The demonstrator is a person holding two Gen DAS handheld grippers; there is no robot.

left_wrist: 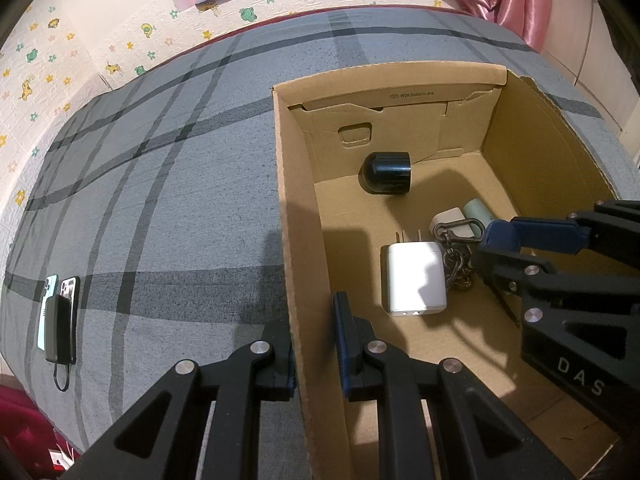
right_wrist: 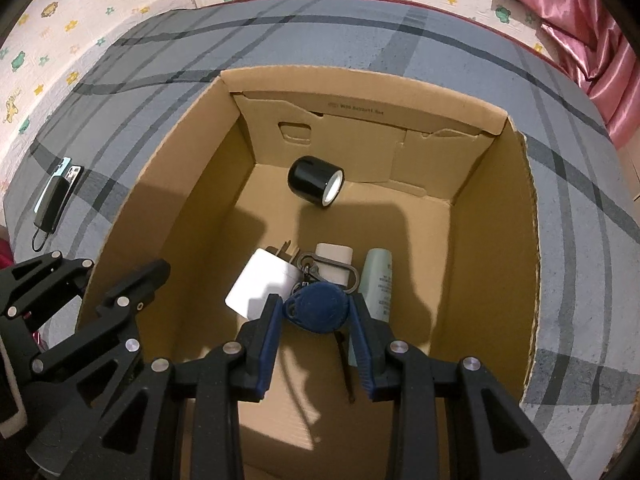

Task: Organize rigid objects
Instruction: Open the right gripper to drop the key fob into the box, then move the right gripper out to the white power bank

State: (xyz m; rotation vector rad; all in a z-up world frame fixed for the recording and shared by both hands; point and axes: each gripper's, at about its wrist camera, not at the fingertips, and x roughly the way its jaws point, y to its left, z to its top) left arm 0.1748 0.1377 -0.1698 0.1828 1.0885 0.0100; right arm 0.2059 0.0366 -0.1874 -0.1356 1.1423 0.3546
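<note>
While clamped, box wall [left_wrist: 298,240] between pads.

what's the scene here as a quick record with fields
surface: grey plaid bedcover
box: open cardboard, on the bedcover
in box: black cylinder, white charger, pale green tube, carabiner
outside box: phones stacked on the bedcover
left claw: shut on the box's wall
right claw: inside the box, shut on blue key fob

One box [right_wrist: 496,216], two chargers [right_wrist: 264,284], two phones [left_wrist: 60,300].
</note>
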